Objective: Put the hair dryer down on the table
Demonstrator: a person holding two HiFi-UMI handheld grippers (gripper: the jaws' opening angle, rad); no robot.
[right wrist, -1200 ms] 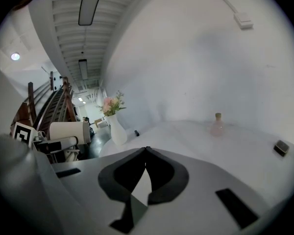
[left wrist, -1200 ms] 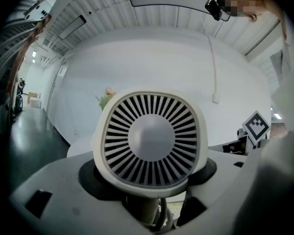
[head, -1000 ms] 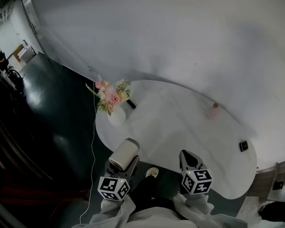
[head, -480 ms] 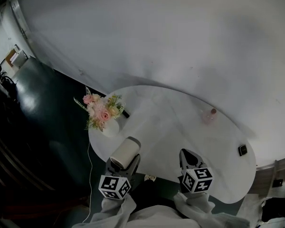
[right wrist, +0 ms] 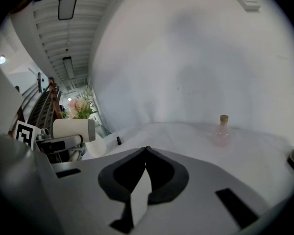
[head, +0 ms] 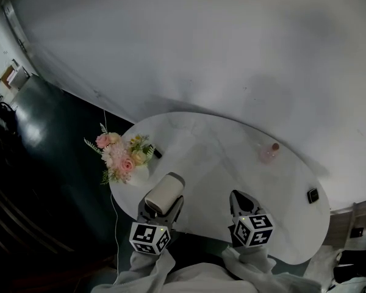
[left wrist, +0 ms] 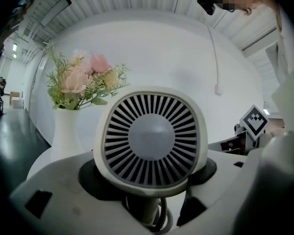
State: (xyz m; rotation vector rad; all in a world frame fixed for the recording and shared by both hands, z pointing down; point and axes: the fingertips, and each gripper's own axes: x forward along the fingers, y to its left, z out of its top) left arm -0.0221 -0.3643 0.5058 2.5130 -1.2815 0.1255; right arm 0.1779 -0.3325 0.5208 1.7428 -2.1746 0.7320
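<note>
Left claw (left wrist: 148,204) pinches the hair dryer (head: 165,192) by its handle, with the grille facing the claw's camera. The dryer hangs over the near-left edge of the bench (head: 219,157) and is not set down. It now sits closer to the flower vase (head: 133,174) than a second ago. Right claw (right wrist: 146,150) is pressed together with nothing in it, at the near edge. Pink bottle (head: 269,152) stands toward the far edge.
</note>
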